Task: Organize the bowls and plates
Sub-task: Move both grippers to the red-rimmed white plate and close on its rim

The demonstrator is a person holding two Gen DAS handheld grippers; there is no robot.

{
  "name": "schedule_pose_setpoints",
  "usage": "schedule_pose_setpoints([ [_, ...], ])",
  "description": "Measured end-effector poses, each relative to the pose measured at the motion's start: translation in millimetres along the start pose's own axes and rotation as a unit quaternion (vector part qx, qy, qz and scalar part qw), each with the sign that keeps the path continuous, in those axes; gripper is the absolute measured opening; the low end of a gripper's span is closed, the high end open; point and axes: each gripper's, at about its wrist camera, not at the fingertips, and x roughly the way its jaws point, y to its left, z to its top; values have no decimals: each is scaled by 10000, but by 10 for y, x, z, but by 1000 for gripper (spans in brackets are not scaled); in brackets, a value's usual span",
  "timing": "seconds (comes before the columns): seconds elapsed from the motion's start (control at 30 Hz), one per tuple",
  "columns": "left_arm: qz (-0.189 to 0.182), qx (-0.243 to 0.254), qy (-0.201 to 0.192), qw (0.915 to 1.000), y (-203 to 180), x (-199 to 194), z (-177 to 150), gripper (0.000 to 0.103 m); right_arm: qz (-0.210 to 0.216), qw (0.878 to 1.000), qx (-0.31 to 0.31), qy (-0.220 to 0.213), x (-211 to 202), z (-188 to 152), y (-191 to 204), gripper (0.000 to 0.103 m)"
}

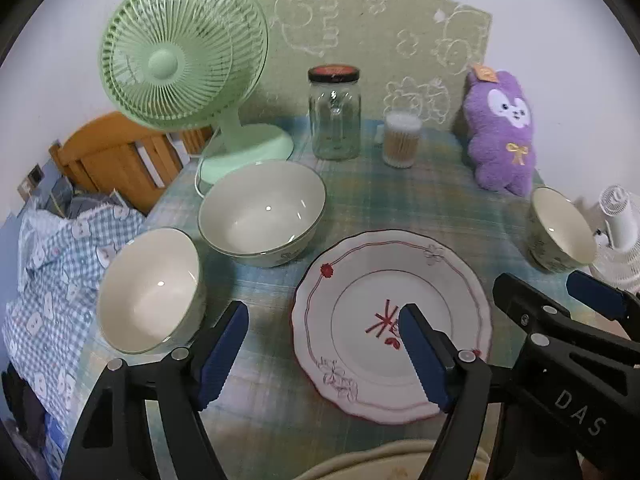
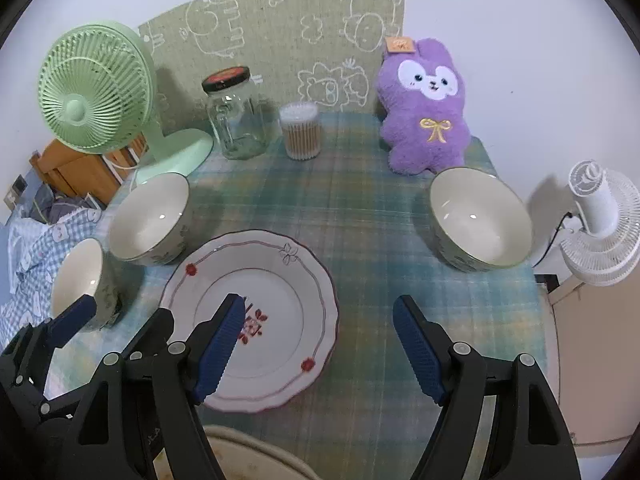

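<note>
Scalloped plate (image 1: 390,320), glazed white ceramic with a thin red line border, small red flowers and a red centre motif, lying flat on the bench (image 1: 400,208) near its front middle; it sits below and between the two tools, with the right-hand blue pad of the left gripper (image 1: 320,354) over its centre and the left-hand pad of the right gripper (image 2: 320,350) over the same centre. Neither tool holds anything: the left jaws stand apart with bare cloth between them, the right jaws stand apart over the plate's right rim and open cloth. Pads are ribbed blue rubber on black plastic arms. Three bowls, smooth cream glaze inside, green-rimmed with a leafy print outside: a large bowl (image 1: 262,212) just beyond the plate's left rim; a smaller bowl (image 1: 150,290) at the left bench edge, near the left gripper's outer finger; a third bowl (image 2: 480,220) at the right, well apart from the plate and near the right bench edge. A cream dish rim (image 2: 256,452) shows at the front edge, mostly hidden. The bench carries a soft plaid cloth in blue-green; open cloth lies between plate and third bowl. Along the back: green plastic fan (image 1: 182,52), lidded glass jar (image 1: 335,114), tub of cotton swabs (image 1: 402,140), purple plush toy (image 2: 426,110). A white fan (image 2: 600,220) stands off the right edge.
</note>
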Motion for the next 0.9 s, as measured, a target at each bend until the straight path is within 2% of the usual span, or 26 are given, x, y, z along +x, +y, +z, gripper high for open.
schedule_pose_setpoints([
  [0.23, 235, -117, 239, 9994, 7, 353, -8, 70, 99, 9997, -9, 212, 399, 42, -20, 78],
  [0.33, 348, -203, 331, 9986, 45, 477, -33, 68, 120, 9993, 5, 350, 536, 43, -15, 74],
  [0.5, 384, -273, 521, 9975, 80, 655, -76, 63, 130, 9986, -95, 495, 699, 45, 11, 73],
  [0.63, 355, -244, 641, 9970, 81, 773, -92, 60, 117, 9979, -155, 611, 828, 32, 36, 66],
  [0.77, 290, -251, 802, 9960, 87, 863, -96, 53, 77, 9969, -148, 775, 971, 1, 38, 62],
  [0.83, 248, -306, 815, 9959, 97, 877, -84, 52, 47, 9961, -161, 866, 1024, -13, 42, 54],
  [0.9, 211, -307, 829, 9959, 99, 884, -72, 52, 45, 9958, -172, 897, 1059, -9, 42, 52],
])
